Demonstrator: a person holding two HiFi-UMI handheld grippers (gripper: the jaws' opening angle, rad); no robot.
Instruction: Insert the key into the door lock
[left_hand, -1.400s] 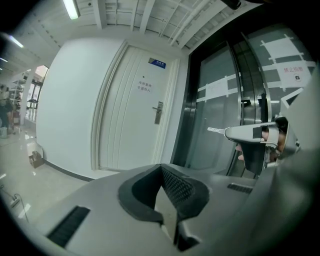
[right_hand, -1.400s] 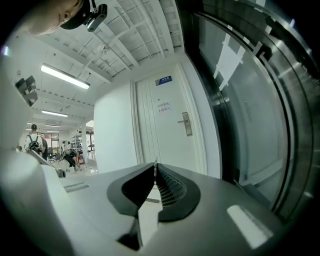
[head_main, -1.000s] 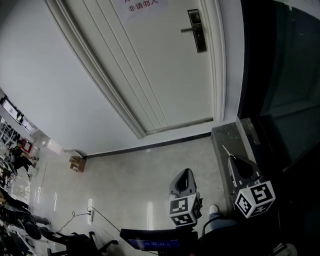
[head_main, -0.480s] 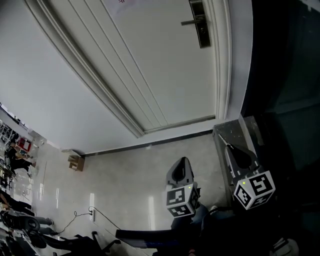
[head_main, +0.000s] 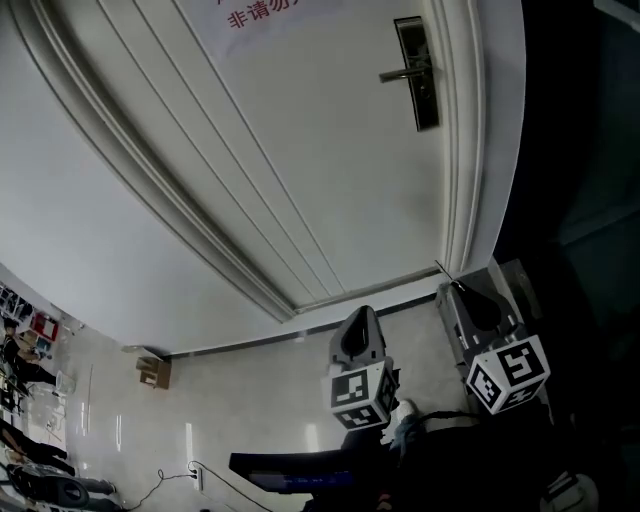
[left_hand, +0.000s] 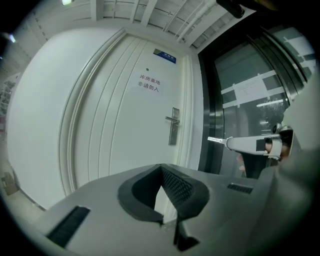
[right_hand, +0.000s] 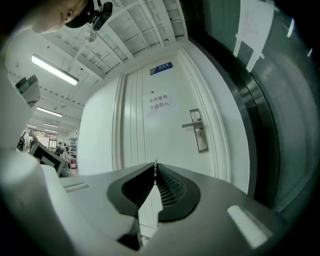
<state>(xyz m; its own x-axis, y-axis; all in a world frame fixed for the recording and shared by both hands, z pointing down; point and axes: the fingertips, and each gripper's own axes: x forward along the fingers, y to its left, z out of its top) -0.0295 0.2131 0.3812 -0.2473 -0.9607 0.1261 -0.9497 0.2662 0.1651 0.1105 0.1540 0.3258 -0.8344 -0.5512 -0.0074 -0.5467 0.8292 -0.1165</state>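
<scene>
The white door (head_main: 300, 150) carries a dark lock plate (head_main: 418, 75) with a lever handle, well above and ahead of both grippers. That lock plate (right_hand: 200, 132) lies up and right of the jaws in the right gripper view. My right gripper (head_main: 458, 290) is shut on a thin silver key (head_main: 442, 271) that sticks out towards the door frame. Seen edge-on, the key (right_hand: 156, 167) pokes from the right gripper (right_hand: 155, 171). The left gripper (head_main: 361, 314) hangs lower left, shut and empty. In the left gripper view the key (left_hand: 216, 140) points at the lock plate (left_hand: 174, 126).
A dark glass wall (head_main: 570, 150) stands right of the door frame. A notice with red print (head_main: 260, 12) is stuck on the door. A small cardboard box (head_main: 152, 371) and a power strip with cable (head_main: 195, 470) lie on the tiled floor at left.
The door and lock have grown larger and slid lower in the head view. Both grippers have risen slightly towards the door, the key still held in the right one.
</scene>
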